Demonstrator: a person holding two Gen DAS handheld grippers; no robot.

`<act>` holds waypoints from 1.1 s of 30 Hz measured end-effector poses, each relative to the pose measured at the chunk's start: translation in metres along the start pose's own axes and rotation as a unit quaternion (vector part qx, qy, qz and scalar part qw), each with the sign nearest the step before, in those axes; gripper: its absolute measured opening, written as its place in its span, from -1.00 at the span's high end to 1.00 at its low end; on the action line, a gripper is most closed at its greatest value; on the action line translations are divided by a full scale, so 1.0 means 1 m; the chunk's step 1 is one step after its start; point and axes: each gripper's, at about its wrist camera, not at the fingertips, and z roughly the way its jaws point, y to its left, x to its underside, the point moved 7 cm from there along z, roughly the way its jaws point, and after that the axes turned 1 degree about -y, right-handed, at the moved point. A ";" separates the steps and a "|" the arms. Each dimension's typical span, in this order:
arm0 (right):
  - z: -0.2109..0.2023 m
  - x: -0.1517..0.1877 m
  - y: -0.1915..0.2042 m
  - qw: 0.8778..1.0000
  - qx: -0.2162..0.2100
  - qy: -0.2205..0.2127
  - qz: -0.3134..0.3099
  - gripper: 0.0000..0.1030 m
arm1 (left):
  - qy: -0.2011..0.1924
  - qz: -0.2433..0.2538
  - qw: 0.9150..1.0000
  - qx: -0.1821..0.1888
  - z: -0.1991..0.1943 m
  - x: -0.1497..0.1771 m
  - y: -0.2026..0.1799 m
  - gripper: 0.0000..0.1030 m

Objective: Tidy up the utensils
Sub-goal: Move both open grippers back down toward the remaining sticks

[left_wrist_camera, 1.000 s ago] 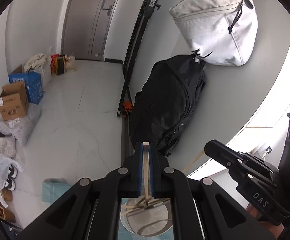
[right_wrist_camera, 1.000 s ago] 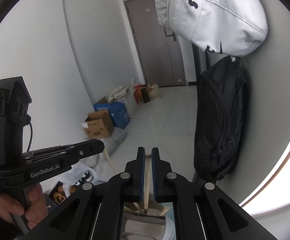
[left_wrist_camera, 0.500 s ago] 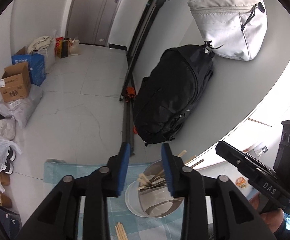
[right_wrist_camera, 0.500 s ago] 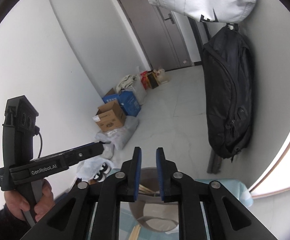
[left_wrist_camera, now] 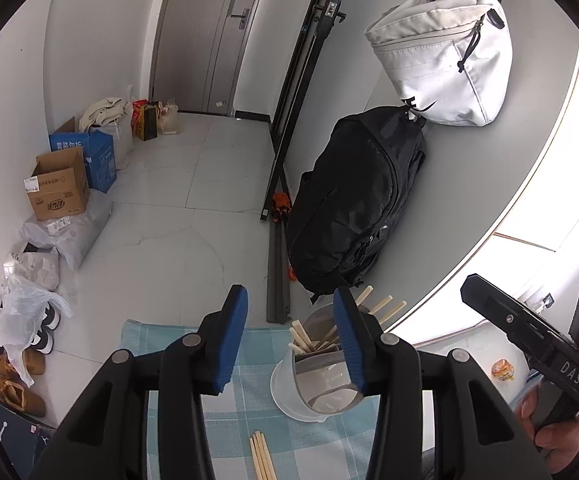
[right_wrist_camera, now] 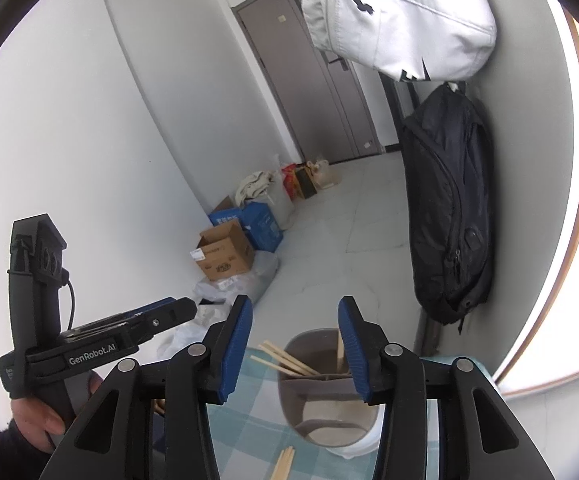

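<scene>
A grey and white utensil holder [left_wrist_camera: 317, 380] [right_wrist_camera: 329, 412] stands on a blue checked cloth [left_wrist_camera: 161, 332] [right_wrist_camera: 257, 400] with several wooden chopsticks [left_wrist_camera: 309, 336] [right_wrist_camera: 285, 360] leaning in it. More loose chopsticks [left_wrist_camera: 261, 456] [right_wrist_camera: 283, 464] lie flat on the cloth nearer me. My left gripper [left_wrist_camera: 289, 296] hangs above and behind the holder. Its jaws are opening, with nothing between the blue pads. My right gripper [right_wrist_camera: 295, 304] is likewise above the holder. Its jaws are also opening and empty. Each gripper shows in the other's view, held in a hand [right_wrist_camera: 37, 416].
A black backpack [left_wrist_camera: 353, 208] leans on the wall past the table, with a white bag [left_wrist_camera: 445, 68] hanging above it. Dark rails [left_wrist_camera: 277, 280] lie on the tiled floor. Cardboard boxes [left_wrist_camera: 57, 188], plastic bags and shoes [left_wrist_camera: 17, 384] line the left wall.
A second ago each gripper was shut on a single chopstick above the holder. Both have opened, the chopsticks now rest in the holder, and both grippers have drawn back.
</scene>
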 end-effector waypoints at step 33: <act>-0.021 0.112 0.021 1.000 0.022 0.016 -0.006 -0.77 | -0.054 0.023 0.996 -0.069 -0.033 0.084 0.023 -0.58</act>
